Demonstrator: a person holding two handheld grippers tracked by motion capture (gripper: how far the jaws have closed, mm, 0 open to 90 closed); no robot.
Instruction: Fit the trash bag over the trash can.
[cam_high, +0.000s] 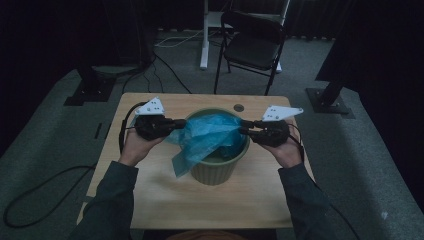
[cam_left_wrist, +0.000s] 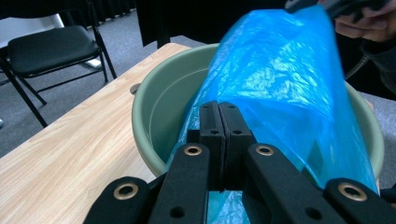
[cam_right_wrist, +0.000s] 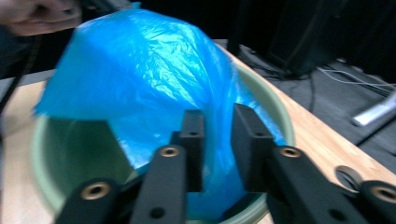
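Evidently the work in hand is lining the green bin (cam_high: 216, 167), which is standing near the middle of the wooden tabletop (cam_high: 165, 195), with a blue plastic bag (cam_high: 202, 137). That bag is lying partly inside the bin, bunching above the rim and spilling a flap over the bin's front-left side. As I judge it, the step is spreading the bag's mouth over the rim, and the next move is calling for each side of the film to be drawn outward and down past the bin's edge.

At the bin's left rim, the left claw (cam_left_wrist: 219, 122) is pinching the film, its jaws pressing fully together on it. At the bin's right rim, the right claw (cam_right_wrist: 219, 133) is standing partly open, with blue film showing between the jaws but not being squeezed.
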